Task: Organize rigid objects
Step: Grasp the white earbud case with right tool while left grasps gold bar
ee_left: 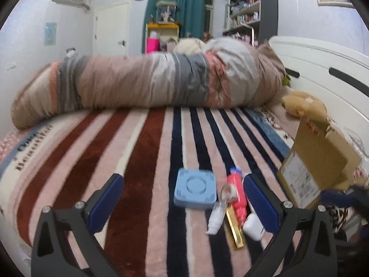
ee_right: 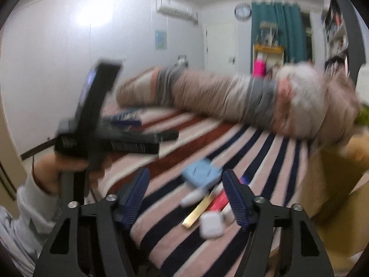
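Note:
Small rigid items lie on the striped blanket (ee_left: 138,161): a light blue square box (ee_left: 195,188), a pink-red bottle (ee_left: 237,198), a white tube (ee_left: 215,219), a gold bar (ee_left: 235,228) and a white earbud case (ee_left: 253,227). My left gripper (ee_left: 183,184) is open and empty, jaws wide around them from the near side. In the blurred right wrist view my right gripper (ee_right: 185,183) is open and empty above the blue box (ee_right: 200,173), gold bar (ee_right: 198,211), earbud case (ee_right: 211,226) and pink bottle (ee_right: 218,202). The left gripper body (ee_right: 96,124) and hand show at left.
An open cardboard box (ee_left: 316,161) stands at the right of the items, also in the right wrist view (ee_right: 334,196). A rolled duvet (ee_left: 150,85) lies across the far bed. A plush toy (ee_left: 304,103) and the white headboard (ee_left: 322,69) are at right.

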The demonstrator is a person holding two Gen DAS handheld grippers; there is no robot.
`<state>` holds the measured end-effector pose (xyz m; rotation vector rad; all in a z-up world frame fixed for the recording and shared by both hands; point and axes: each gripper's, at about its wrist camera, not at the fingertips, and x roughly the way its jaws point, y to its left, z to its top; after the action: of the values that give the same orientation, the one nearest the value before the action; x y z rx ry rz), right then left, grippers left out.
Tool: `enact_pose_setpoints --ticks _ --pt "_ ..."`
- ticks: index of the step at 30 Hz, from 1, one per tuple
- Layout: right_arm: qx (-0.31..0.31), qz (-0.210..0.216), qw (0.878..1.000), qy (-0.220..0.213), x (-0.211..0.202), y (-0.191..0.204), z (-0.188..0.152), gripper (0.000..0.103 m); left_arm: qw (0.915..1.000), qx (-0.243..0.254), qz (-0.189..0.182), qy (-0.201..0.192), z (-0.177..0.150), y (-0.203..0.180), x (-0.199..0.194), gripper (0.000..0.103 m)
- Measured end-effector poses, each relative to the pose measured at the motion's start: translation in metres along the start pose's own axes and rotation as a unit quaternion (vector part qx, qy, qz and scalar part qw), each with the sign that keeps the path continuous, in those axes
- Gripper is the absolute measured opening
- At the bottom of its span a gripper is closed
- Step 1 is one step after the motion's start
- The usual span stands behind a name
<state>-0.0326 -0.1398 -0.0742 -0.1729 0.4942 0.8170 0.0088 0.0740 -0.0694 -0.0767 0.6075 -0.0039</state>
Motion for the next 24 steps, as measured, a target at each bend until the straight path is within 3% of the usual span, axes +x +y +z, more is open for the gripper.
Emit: enact_pose_setpoints --ticks 3,6,9,12,15,20,24 --pt "0.042 -0.016 0.998 0.050 0.036 -0.019 -0.039 0.057 0.9993 0.013 -0.002 0.034 -0.019 0.004 0.024 0.103" --pt "0.069 -0.052 0.992 0.096 0.067 -0.042 -0.072 0.057 0.9967 0.018 -0.029 0.073 -0.037 0.004 0.045 0.103" --pt "0.094 -0.036 0.989 0.113 0.086 -0.058 -0.087 0.057 0.9944 0.012 -0.050 0.092 -0.052 0.001 0.055 0.103" --pt "0.089 -0.023 0.989 0.116 0.101 -0.063 -0.083 0.056 0.9937 0.011 -0.054 0.097 -0.059 -0.002 0.058 0.102" --pt "0.062 -0.038 0.987 0.141 0.118 -0.054 -0.081 0.040 0.9934 0.008 -0.060 0.097 -0.063 -0.002 0.056 0.102" --pt "0.034 -0.051 0.987 0.149 0.119 -0.040 -0.079 0.039 0.9916 0.004 -0.075 0.105 -0.069 -0.002 0.049 0.102" --pt "0.037 -0.040 0.994 0.094 0.072 -0.029 -0.047 0.039 0.9872 0.009 -0.103 0.122 -0.079 -0.012 0.048 0.101"
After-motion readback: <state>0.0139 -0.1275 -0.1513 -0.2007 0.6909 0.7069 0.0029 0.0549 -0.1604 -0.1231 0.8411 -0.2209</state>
